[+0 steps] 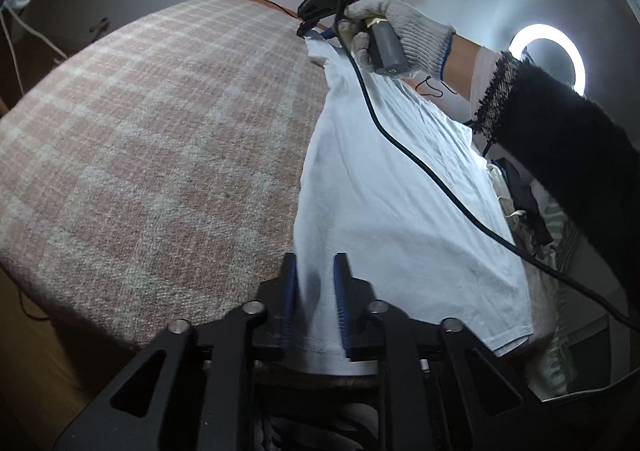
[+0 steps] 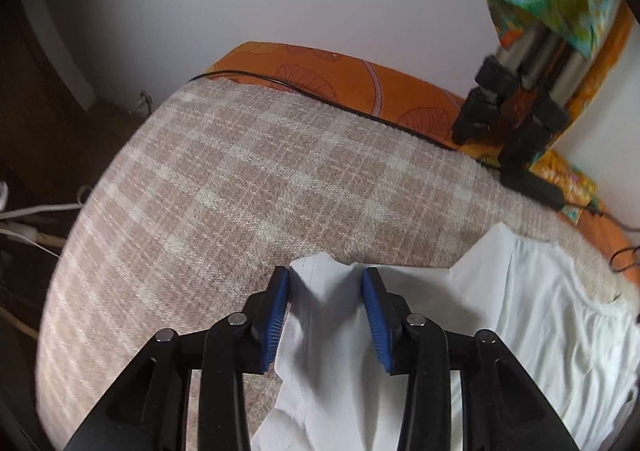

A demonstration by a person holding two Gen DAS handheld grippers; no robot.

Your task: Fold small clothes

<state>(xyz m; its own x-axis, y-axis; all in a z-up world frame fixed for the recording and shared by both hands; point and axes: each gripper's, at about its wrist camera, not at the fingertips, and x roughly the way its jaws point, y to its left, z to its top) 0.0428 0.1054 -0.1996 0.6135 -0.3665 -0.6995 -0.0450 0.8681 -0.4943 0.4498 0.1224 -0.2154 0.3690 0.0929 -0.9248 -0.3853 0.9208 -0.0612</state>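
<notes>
A white T-shirt (image 1: 400,203) lies on a pink-and-cream checked blanket (image 1: 160,139). My left gripper (image 1: 316,267) has its blue-padded jaws around the shirt's near hem, with a narrow gap and cloth between them. My right gripper (image 2: 326,283) has its jaws apart around a raised fold of the same shirt (image 2: 540,311). In the left wrist view the right gripper (image 1: 310,29) sits at the shirt's far end, held by a gloved hand (image 1: 400,31); its jaw state is not visible there.
A black cable (image 1: 420,167) trails across the shirt from the right gripper. A ring light (image 1: 548,59) glows at right. An orange patterned cloth (image 2: 360,87) and a black tripod (image 2: 516,107) lie beyond the blanket. Cables (image 2: 28,223) run at left.
</notes>
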